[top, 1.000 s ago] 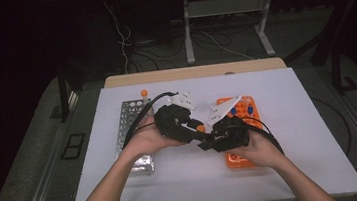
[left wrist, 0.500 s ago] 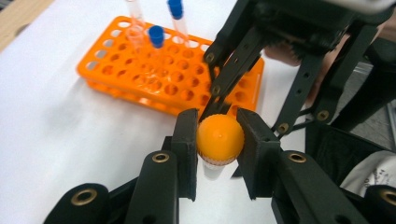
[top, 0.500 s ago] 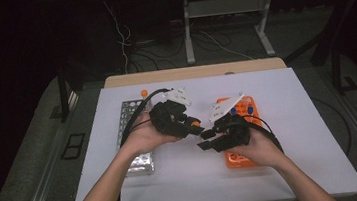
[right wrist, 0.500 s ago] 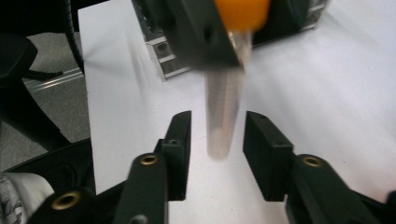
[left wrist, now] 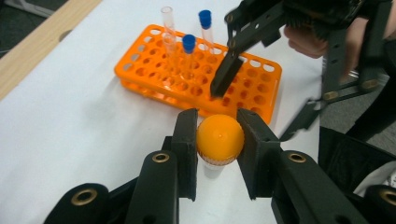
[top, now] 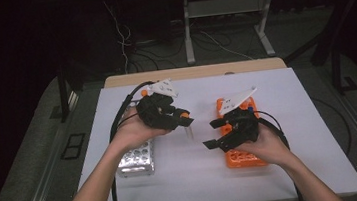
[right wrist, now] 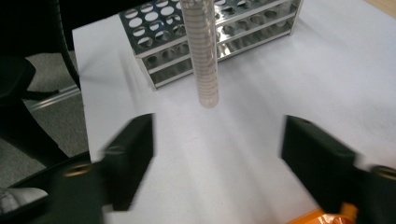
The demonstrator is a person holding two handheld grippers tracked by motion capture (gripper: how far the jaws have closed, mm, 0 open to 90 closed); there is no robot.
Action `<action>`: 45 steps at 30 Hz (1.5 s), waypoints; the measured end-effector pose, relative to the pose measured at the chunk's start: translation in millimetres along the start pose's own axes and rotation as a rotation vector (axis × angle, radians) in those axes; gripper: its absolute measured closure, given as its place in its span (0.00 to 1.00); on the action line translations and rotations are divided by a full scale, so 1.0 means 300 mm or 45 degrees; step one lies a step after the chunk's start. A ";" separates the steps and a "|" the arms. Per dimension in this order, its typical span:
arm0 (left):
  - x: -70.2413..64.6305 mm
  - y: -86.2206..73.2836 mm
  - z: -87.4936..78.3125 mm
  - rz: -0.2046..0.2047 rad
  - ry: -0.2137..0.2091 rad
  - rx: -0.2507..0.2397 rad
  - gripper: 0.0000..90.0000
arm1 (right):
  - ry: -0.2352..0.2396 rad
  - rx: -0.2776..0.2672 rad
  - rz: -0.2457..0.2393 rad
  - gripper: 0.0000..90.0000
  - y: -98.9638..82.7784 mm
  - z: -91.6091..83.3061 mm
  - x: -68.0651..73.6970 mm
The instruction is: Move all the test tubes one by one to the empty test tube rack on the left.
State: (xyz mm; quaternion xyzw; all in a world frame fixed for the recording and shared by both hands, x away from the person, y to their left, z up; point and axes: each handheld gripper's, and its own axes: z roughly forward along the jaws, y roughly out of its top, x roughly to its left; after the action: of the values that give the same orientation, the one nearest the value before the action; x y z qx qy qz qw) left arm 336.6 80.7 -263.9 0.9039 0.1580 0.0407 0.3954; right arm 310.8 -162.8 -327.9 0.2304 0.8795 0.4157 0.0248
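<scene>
Orange-capped tube [left wrist: 220, 138] between left jaws

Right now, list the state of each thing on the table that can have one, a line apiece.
Left tongs: shut on the orange-capped tube, just under its cap.
Orange-capped tube: capped, hanging upright above the table.
Right tongs: open, just widened, nothing between them.
Orange rack: flat on the table, holding two blue-capped tubes and uncapped ones.
Metal rack: standing, visible holes empty.

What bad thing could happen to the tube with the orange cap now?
The left gripper pinches only the orange cap of the test tube, which hangs in the air; it might slip and fall. The right gripper has just been opening with nothing between its jaws, so nothing would catch it above the table.
</scene>
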 end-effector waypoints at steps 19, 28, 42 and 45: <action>0.118 -0.020 -0.103 -0.079 0.174 -0.004 0.76 | -0.029 -0.061 0.093 0.00 -0.065 -0.123 -0.039; 0.193 -0.048 -0.122 -0.125 0.269 0.007 0.76 | -0.040 -0.053 0.117 0.00 -0.106 -0.139 -0.050; 0.320 -0.103 -0.135 -0.216 0.402 0.012 0.77 | -0.040 -0.048 0.138 0.00 -0.143 -0.149 -0.060; 0.343 -0.116 -0.135 -0.234 0.436 0.016 0.76 | -0.043 -0.046 0.141 0.00 -0.150 -0.151 -0.061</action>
State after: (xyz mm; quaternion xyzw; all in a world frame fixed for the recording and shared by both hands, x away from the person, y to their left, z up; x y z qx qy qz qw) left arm 417.1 164.0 -266.9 0.8681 0.3050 0.1565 0.3591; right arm 299.2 -227.9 -334.4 0.2852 0.8572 0.4282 0.0209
